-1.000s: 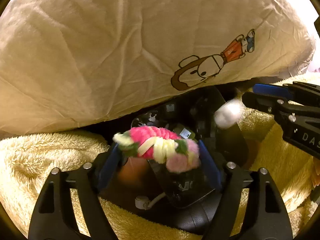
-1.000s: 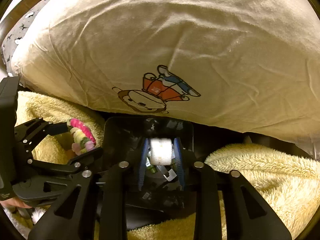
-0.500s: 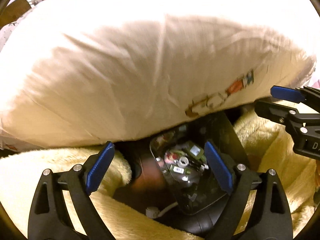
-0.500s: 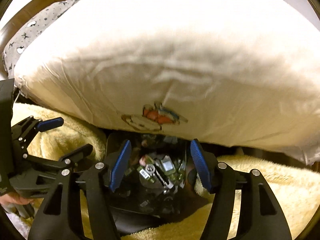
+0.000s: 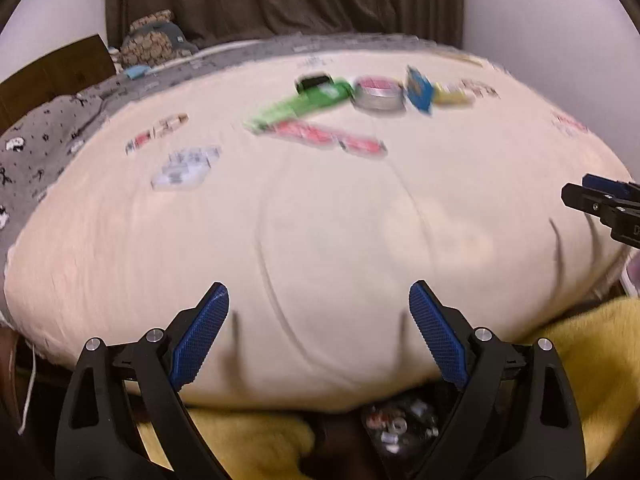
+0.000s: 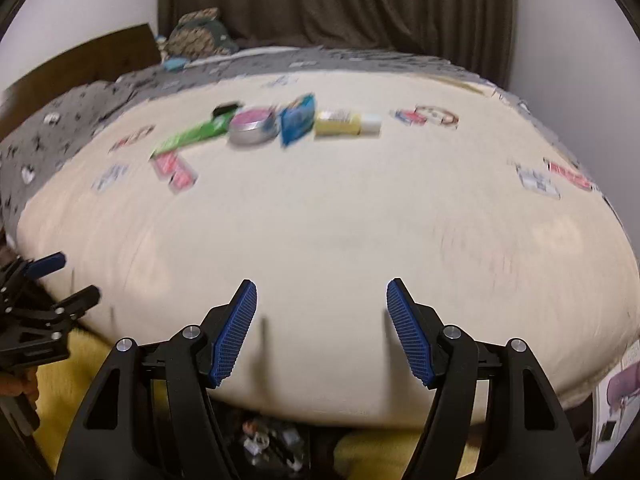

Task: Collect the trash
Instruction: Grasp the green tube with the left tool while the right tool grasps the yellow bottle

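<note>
My left gripper (image 5: pixel 319 336) is open and empty, raised in front of the cream bed cover (image 5: pixel 320 220). My right gripper (image 6: pixel 321 330) is open and empty too. Below both, a dark trash bin (image 5: pixel 400 426) with scraps inside sits between yellow fluffy blankets; it also shows in the right wrist view (image 6: pixel 268 448). Far up on the bed lie a green packet (image 6: pixel 192 136), a round tin with a pink lid (image 6: pixel 254 124), a blue packet (image 6: pixel 298 122), a yellow tube (image 6: pixel 344 123) and red wrappers (image 6: pixel 174 168). The same items show blurred in the left wrist view, with the tin (image 5: pixel 378 92) among them.
A grey patterned sheet (image 6: pixel 60 120) covers the bed's left and far side. A patterned cushion (image 6: pixel 200 34) and a dark curtain (image 6: pixel 340 4) are at the back. Yellow blanket (image 5: pixel 592 360) flanks the bin. Paper (image 6: pixel 616 400) lies at the right.
Both grippers let go of the pink pom-pom ring and the white ball over the bin, opened, then tilted up from the bin to face the bed top.
</note>
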